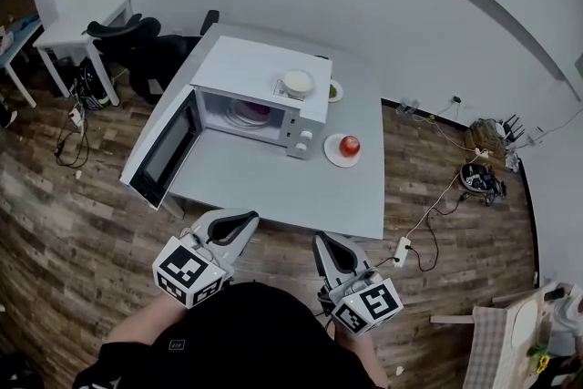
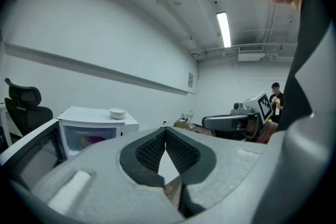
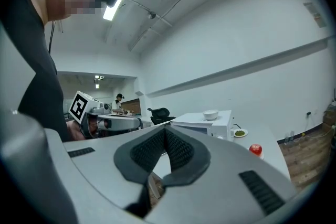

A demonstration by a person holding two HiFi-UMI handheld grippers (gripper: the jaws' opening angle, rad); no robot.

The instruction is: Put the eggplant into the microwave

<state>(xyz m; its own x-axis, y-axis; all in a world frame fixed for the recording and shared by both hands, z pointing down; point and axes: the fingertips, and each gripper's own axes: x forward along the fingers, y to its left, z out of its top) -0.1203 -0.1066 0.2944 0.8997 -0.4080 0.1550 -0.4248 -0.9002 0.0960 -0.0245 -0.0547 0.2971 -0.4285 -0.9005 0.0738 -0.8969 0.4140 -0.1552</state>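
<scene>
Eggplant apparently in, door not yet closed.
On the pale grey rectangular surface (image 1: 273,187), the white box-shaped microwave (image 1: 246,73) stands with its dark-windowed door (image 1: 164,150) swung wide. The left gripper (image 1: 241,221) and right gripper (image 1: 325,241) hover at the near edge, both closed and empty. The purple eggplant (image 1: 256,111) seems to lie inside the microwave; the next move is likely pushing the door closed.

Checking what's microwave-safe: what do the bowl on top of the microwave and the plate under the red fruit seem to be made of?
Bowl: plain white with a smooth surface, so probably glazed ceramic, though melamine plastic would look alike. Plate: white, flat and uniform in colour; likely ceramic too, but it is too small in view to rule out plastic or paper.
</scene>
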